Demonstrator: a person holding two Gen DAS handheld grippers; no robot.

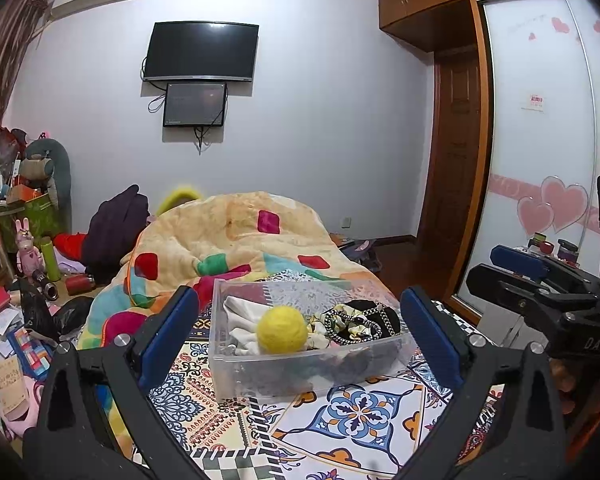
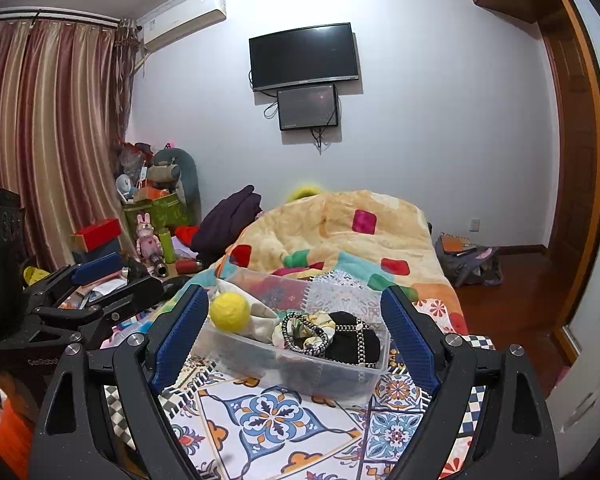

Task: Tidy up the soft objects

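Observation:
A clear plastic bin (image 1: 260, 376) (image 2: 300, 376) sits on the patterned bed sheet. It holds a yellow felt ball (image 1: 282, 329) (image 2: 230, 311), white cloth (image 1: 240, 322) (image 2: 260, 320), a black-and-white braided scrunchie (image 1: 350, 326) (image 2: 304, 330) and a black soft item (image 1: 380, 316) (image 2: 352, 340). My left gripper (image 1: 300, 336) is open and empty, just in front of the bin. My right gripper (image 2: 294, 340) is open and empty, its fingers either side of the bin. Each gripper shows at the edge of the other's view.
A crumpled yellow quilt (image 1: 228, 232) (image 2: 340, 224) with colored patches lies behind the bin. Clutter of boxes, toys and bottles (image 1: 32, 240) (image 2: 148, 232) fills the floor on the left. A wardrobe (image 1: 540, 120) stands at the right, a bag (image 2: 468, 260) on the floor.

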